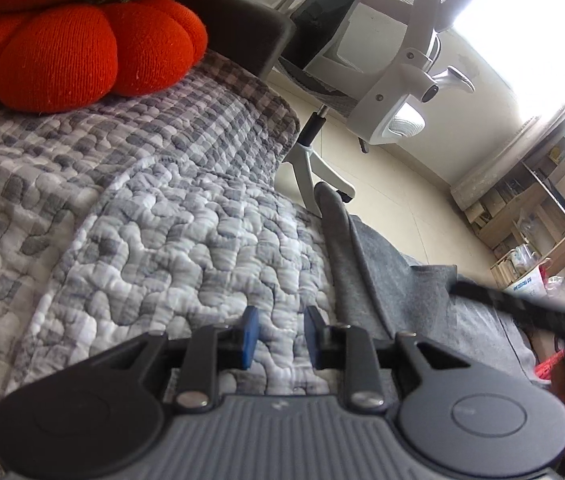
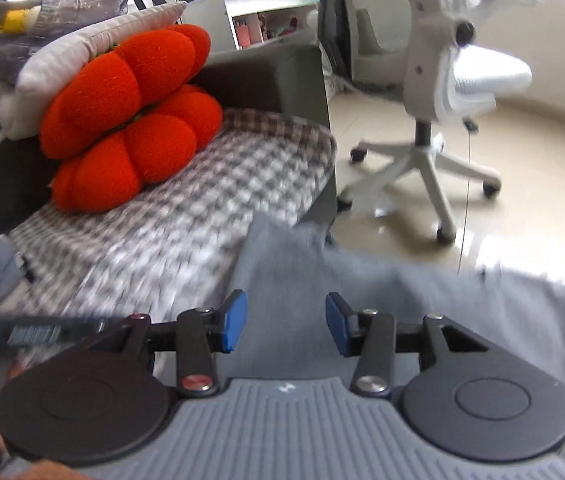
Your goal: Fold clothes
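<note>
A dark grey sofa (image 2: 282,76) fills the left half of both views, its seat covered by a grey-and-white checked quilted cover (image 1: 130,208) with a puffy, pebbled stitch. On the cream tiled floor (image 2: 530,160) to the right stands a white mesh office chair (image 2: 442,80) on a five-star wheeled base, far from the grippers. At the far left of the seat two red-orange knitted pumpkin-shaped cushions (image 2: 130,120) are stacked one on the other, with a pale grey cushion (image 2: 94,44) leaning across the upper one and a grey bag (image 2: 54,4) behind it. In the left wrist view a wooden shelf unit (image 1: 538,216) stands at the far right against the wall.

The garment is a plain mid-grey knit piece (image 1: 386,276), soft and slightly fuzzy. It lies along the near right edge of the seat, on the quilted cover, with one raised fold ridge running away toward the chair; in the right wrist view its cloth (image 2: 362,296) spreads wide, blurred, under and beyond the fingers.

The left gripper (image 1: 281,336) hangs over the cover just left of the garment, its blue pads (image 1: 249,336) apart with nothing between them. The right gripper (image 2: 287,322) is over the grey cloth, blue pads (image 2: 234,320) wide apart and gripping nothing.
</note>
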